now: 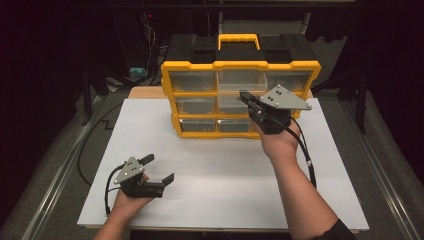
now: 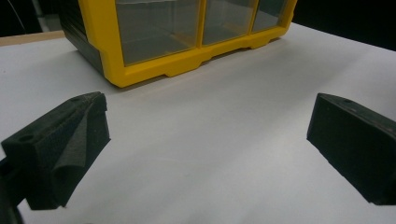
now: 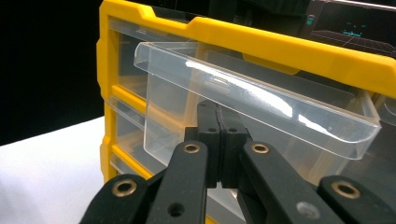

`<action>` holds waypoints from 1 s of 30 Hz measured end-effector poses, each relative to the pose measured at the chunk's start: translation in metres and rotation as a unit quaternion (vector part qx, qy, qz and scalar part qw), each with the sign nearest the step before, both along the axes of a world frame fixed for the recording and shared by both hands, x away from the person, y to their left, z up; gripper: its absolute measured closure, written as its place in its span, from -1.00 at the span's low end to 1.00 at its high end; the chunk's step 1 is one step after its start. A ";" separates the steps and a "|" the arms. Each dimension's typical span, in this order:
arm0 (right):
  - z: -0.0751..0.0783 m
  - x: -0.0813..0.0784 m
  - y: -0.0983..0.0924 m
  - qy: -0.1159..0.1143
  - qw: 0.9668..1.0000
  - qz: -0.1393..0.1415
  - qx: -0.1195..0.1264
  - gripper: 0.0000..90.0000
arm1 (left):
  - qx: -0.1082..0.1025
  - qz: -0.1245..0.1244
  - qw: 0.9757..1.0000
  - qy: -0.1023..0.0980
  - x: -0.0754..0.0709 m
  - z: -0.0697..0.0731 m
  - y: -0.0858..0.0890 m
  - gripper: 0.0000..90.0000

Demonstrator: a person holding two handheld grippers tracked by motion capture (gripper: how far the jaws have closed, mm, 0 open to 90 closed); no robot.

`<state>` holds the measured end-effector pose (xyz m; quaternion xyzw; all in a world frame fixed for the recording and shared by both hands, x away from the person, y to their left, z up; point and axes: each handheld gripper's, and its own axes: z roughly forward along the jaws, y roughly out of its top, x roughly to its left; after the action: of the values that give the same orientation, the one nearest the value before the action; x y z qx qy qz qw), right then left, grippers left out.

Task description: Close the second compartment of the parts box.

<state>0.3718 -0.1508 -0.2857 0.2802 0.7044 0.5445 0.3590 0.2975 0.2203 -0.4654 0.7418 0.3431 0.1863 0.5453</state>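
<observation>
Your right gripper (image 1: pixel 246 96) is reaching out to the front of the yellow organizer (image 1: pixel 240 65) at the far side of the table, and its jaws are pressing flat together with no gap between the pads. In the right gripper view those closed jaws (image 3: pixel 218 135) are sitting just under the front lip of the clear drawer (image 3: pixel 261 100), the top middle one, which is standing part way out of its slot. The tips are meeting the drawer's front wall below the lip, but you cannot tell from these pictures whether anything is actually pinched between them or whether they are only touching the plastic. From above, the clear drawer (image 1: pixel 239 80) is showing in the middle of the top row, with your right hand (image 1: pixel 280 142) coming in from the near right.

Your left gripper (image 1: pixel 161 169) is resting low over the white table (image 1: pixel 210 170) at the near left, well apart from the organizer. Its jaws are spread wide and are holding nothing; in the left gripper view, bare table is lying between the two black pads (image 2: pixel 70 144), and the organizer's bottom left corner (image 2: pixel 140 70) is standing farther off, ahead of them. Your left hand (image 1: pixel 131 197) is gripping the tool from behind.
</observation>
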 end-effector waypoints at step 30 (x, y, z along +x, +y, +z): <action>0.003 0.036 0.003 0.010 0.999 -0.032 -0.005 1.00 | 0.007 -0.003 1.000 0.000 0.000 0.000 0.000 -1.00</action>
<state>0.4081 -0.1481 -0.2827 0.3061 0.7016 0.5261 0.3704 0.2976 0.2205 -0.4659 0.7467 0.3395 0.1875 0.5403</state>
